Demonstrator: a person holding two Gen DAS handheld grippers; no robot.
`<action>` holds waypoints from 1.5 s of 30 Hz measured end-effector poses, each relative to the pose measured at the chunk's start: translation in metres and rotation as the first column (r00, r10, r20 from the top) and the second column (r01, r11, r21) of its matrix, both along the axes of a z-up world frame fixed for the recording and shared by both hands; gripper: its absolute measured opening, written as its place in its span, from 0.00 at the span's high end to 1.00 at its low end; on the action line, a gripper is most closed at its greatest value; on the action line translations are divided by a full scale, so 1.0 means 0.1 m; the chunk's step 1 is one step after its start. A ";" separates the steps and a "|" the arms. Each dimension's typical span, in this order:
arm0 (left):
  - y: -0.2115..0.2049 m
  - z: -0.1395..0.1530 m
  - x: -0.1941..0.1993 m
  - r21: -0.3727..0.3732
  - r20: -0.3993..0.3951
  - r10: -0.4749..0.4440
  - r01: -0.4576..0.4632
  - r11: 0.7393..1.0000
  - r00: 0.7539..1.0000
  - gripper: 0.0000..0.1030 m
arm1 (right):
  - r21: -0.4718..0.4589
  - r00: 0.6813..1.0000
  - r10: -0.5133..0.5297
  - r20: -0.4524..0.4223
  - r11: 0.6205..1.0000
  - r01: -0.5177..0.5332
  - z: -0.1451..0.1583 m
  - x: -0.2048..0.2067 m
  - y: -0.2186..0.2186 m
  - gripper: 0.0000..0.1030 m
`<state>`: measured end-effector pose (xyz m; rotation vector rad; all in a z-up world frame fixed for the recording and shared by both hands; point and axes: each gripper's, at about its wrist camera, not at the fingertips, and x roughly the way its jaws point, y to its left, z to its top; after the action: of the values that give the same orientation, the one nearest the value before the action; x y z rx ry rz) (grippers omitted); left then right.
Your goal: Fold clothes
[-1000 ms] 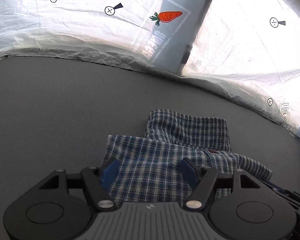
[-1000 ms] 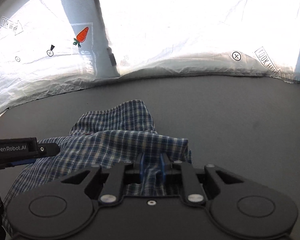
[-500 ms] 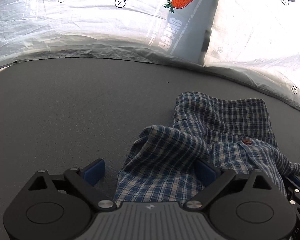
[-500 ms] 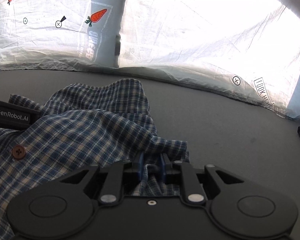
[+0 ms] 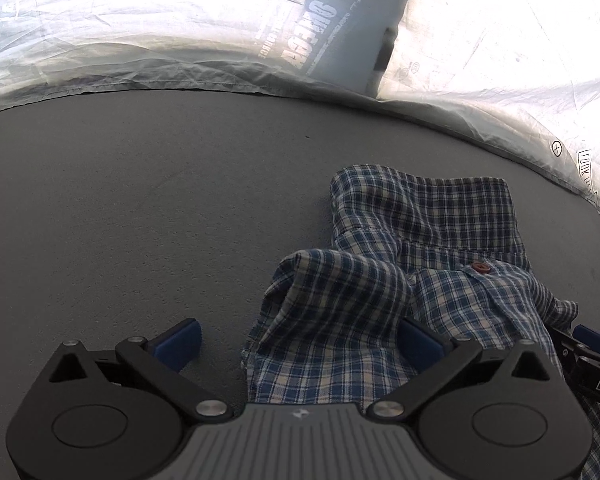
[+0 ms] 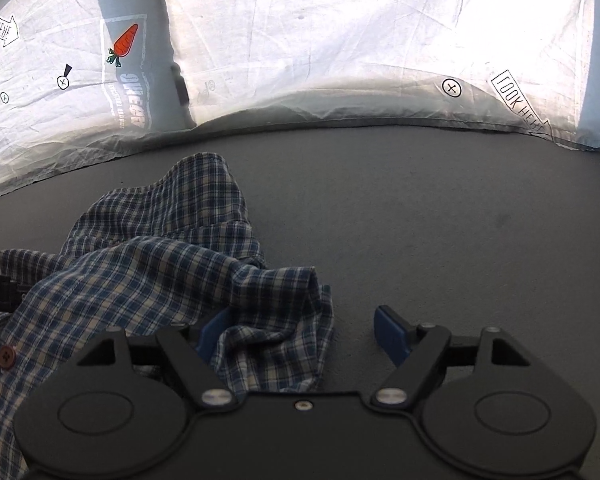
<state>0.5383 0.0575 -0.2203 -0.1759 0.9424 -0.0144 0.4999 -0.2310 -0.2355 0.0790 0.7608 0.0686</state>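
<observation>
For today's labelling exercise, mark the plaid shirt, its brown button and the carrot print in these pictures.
plaid shirt [image 5: 340, 320]: left wrist view, on the raised fold near the camera.
brown button [image 5: 481, 267]: left wrist view, on the button's face.
carrot print [image 6: 126, 40]: right wrist view, on the orange body of the carrot.

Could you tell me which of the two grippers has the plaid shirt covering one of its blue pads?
The left gripper: the plaid shirt drapes over its shirt-side pad. Both right gripper pads show, jaws opening, cloth loose between.

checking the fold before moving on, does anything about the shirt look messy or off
Yes. The plaid shirt lies bunched on the grey surface, not flat: one edge stands up in a hump between the left gripper, another crumples between the opening right gripper.
</observation>
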 end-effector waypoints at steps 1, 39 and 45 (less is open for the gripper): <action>-0.01 0.00 -0.01 0.000 0.004 0.003 -0.003 1.000 1.000 0.01 | 0.005 1.000 0.000 -0.001 1.000 0.000 0.00 0.00 0.00 0.23; -0.45 1.10 -1.18 -0.223 0.205 -0.071 0.117 0.968 0.976 0.81 | 0.345 0.992 -0.070 0.102 0.938 0.031 1.24 -1.19 0.10 0.86; -0.47 1.35 -1.47 -0.282 0.268 -0.085 0.163 0.945 0.960 0.81 | 0.291 0.977 -0.092 0.192 0.956 0.033 1.62 -1.57 0.09 0.87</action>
<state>0.3915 0.0108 -0.0855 -0.3886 0.6898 -0.2942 0.3433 -0.2217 -0.0736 0.3677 0.5383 0.1244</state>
